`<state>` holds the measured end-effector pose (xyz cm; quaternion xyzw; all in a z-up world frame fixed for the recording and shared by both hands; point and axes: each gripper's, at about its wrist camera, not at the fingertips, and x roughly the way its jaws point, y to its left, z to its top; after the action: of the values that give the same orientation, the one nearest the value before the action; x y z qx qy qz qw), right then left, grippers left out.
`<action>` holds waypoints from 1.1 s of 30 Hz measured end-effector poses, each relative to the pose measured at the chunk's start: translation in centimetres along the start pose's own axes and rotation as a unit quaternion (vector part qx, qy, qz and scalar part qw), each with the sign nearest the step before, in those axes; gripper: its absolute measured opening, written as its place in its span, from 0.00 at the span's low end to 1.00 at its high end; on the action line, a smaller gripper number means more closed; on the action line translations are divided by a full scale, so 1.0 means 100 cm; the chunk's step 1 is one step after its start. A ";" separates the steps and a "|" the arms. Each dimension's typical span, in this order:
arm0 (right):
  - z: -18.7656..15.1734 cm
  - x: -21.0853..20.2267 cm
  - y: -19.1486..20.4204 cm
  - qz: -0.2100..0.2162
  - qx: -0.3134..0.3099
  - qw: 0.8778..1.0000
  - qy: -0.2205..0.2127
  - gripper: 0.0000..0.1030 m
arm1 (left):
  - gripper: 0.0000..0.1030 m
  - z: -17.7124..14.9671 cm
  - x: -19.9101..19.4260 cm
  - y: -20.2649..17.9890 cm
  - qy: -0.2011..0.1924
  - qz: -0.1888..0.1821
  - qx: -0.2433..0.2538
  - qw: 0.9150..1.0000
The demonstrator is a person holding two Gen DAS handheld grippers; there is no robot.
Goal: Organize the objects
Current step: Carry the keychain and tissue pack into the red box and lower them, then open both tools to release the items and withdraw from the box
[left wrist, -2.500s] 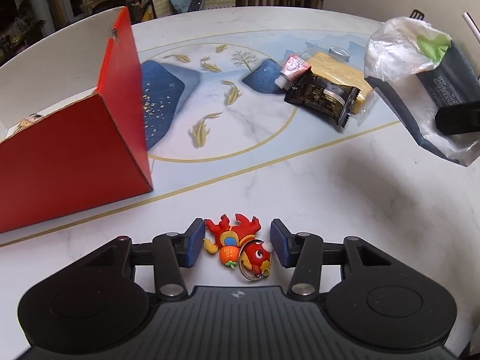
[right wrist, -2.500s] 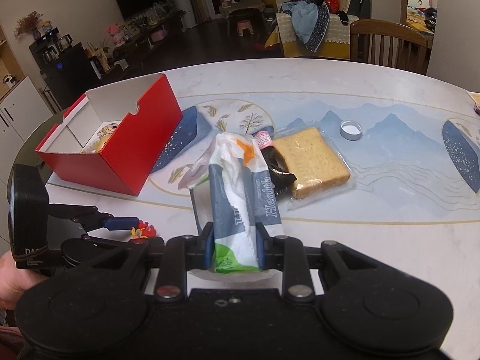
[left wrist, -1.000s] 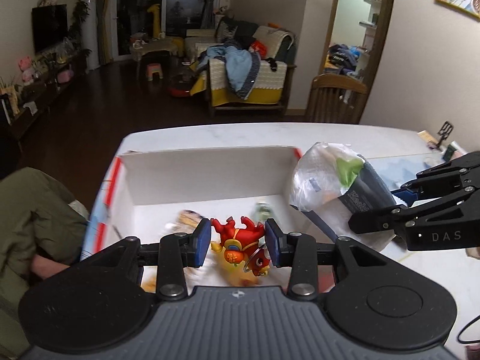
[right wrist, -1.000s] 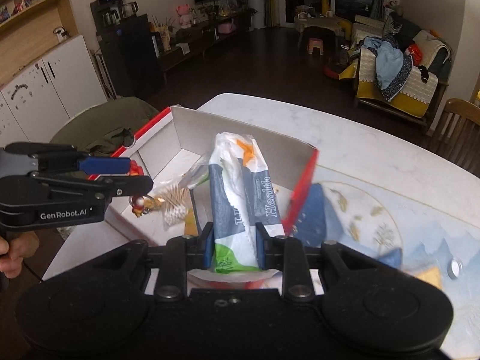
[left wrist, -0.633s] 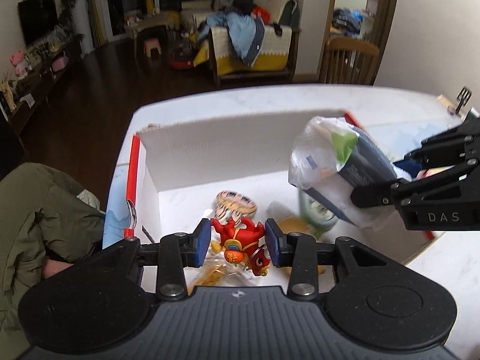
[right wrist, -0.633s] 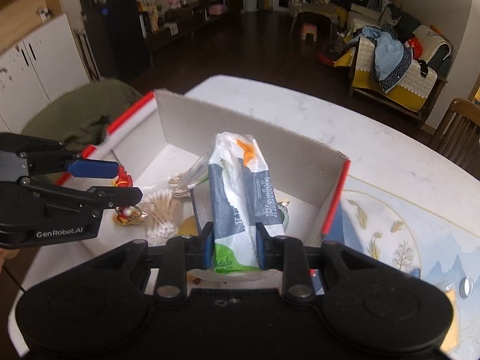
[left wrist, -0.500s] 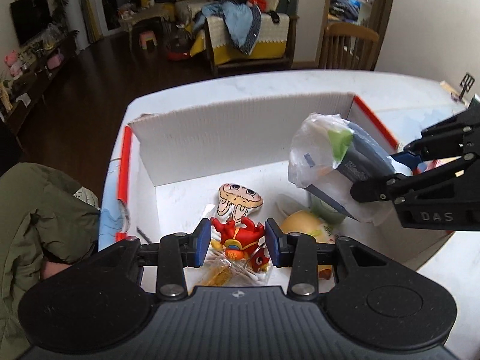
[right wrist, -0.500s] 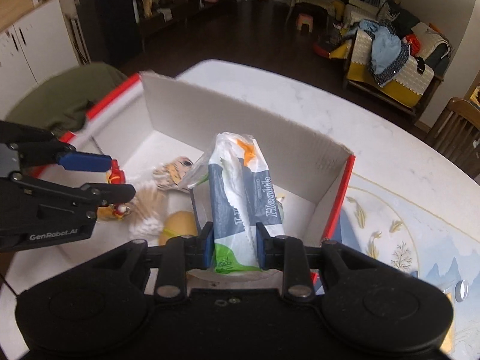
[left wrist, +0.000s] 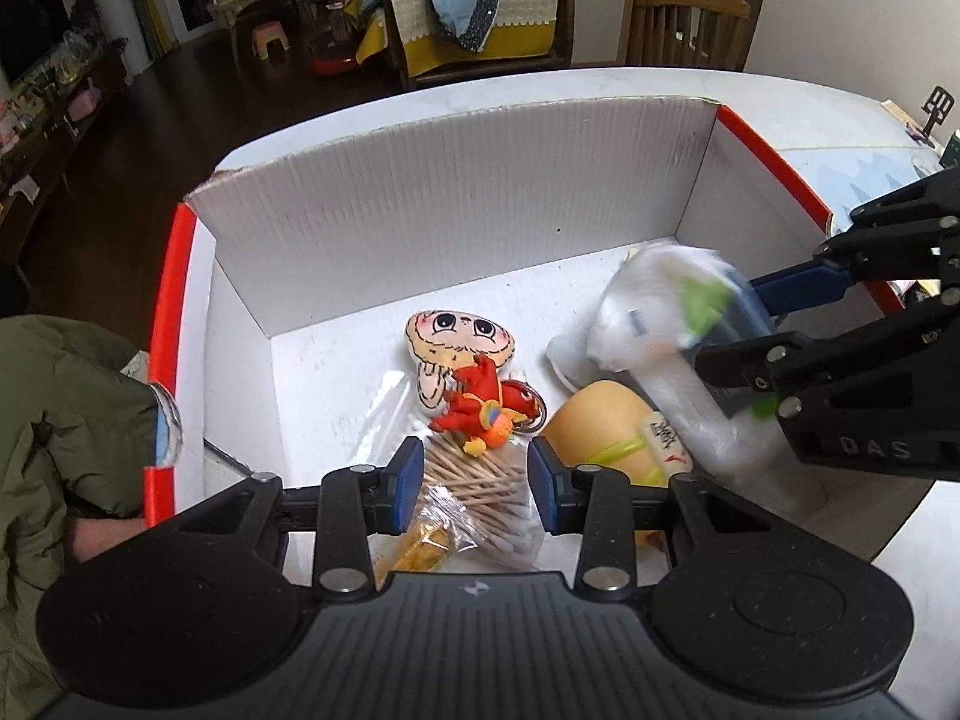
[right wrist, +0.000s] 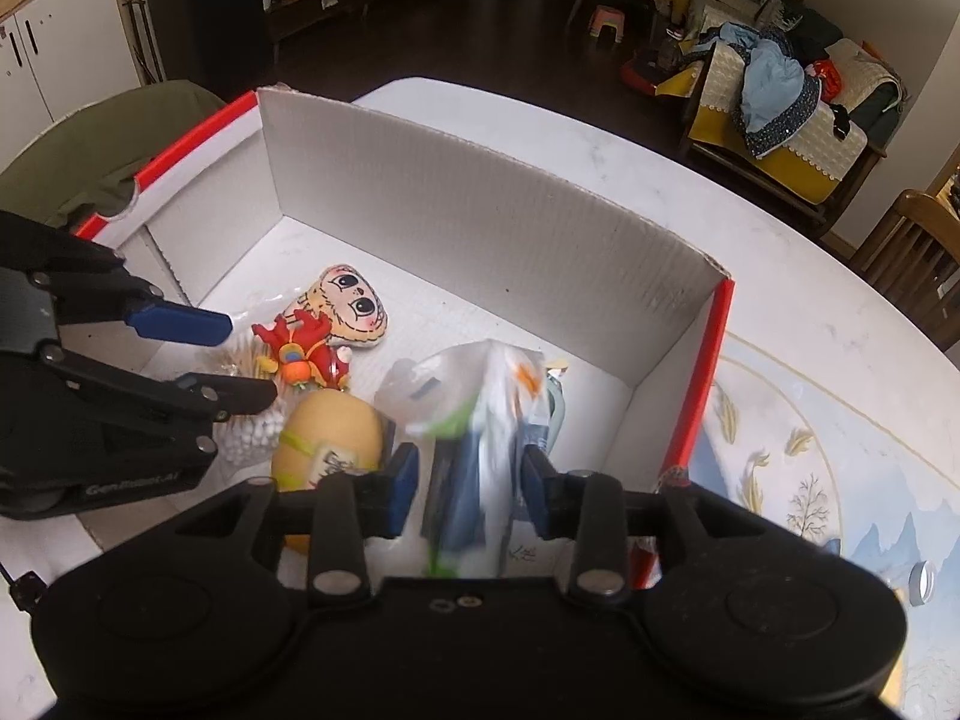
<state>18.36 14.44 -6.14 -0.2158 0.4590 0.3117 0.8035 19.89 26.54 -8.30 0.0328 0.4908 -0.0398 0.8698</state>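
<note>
Looking along the left gripper (left wrist: 474, 483), the red toy (left wrist: 489, 405) that sat between its pads half a second ago now lies loose in the box (left wrist: 456, 204), on the cartoon doll (left wrist: 459, 348) just beyond the fingertips, so that item counts as put away; the jaws stand with a gap between them and nothing clamped, only the bag of cotton swabs (left wrist: 480, 498) showing below them on the box floor. At the right of this view the right gripper (left wrist: 762, 324) reaches in with the plastic packet (left wrist: 660, 324) blurred at its tips, beside the yellow egg-shaped toy (left wrist: 606, 420). Turning to the right wrist view, the right gripper (right wrist: 465, 477) has jaws that are opening: the packet (right wrist: 480, 420), gripped firmly a moment ago, is smeared with motion between pads that seem clear of it, probably dropping to the near right of the box (right wrist: 480, 222). The left gripper (right wrist: 240, 360) hangs at the left over the red toy (right wrist: 303, 351). Both loads look delivered, and things remain out on the table (right wrist: 780, 324).
</note>
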 end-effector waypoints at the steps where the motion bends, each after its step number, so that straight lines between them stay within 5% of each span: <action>1: -0.001 -0.002 0.000 0.001 -0.001 1.000 -0.003 0.43 | 0.35 0.000 0.000 0.000 -0.001 -0.002 -0.004 1.000; 21: -0.034 -0.078 -0.035 0.058 0.033 0.995 -0.081 0.69 | 0.51 -0.004 -0.046 -0.027 -0.057 -0.007 -0.028 0.998; 26: -0.049 -0.103 -0.046 0.068 0.031 0.992 -0.105 0.74 | 0.65 -0.004 -0.067 -0.042 -0.081 -0.012 -0.030 0.996; 33: -0.077 -0.137 -0.072 0.072 0.030 0.988 -0.130 0.83 | 0.67 0.001 -0.088 -0.077 -0.103 -0.025 -0.030 0.994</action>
<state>13.50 0.28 2.50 -0.1157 0.3745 0.3803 0.8377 14.64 19.20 -0.87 -0.0101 0.4000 -0.0500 0.9151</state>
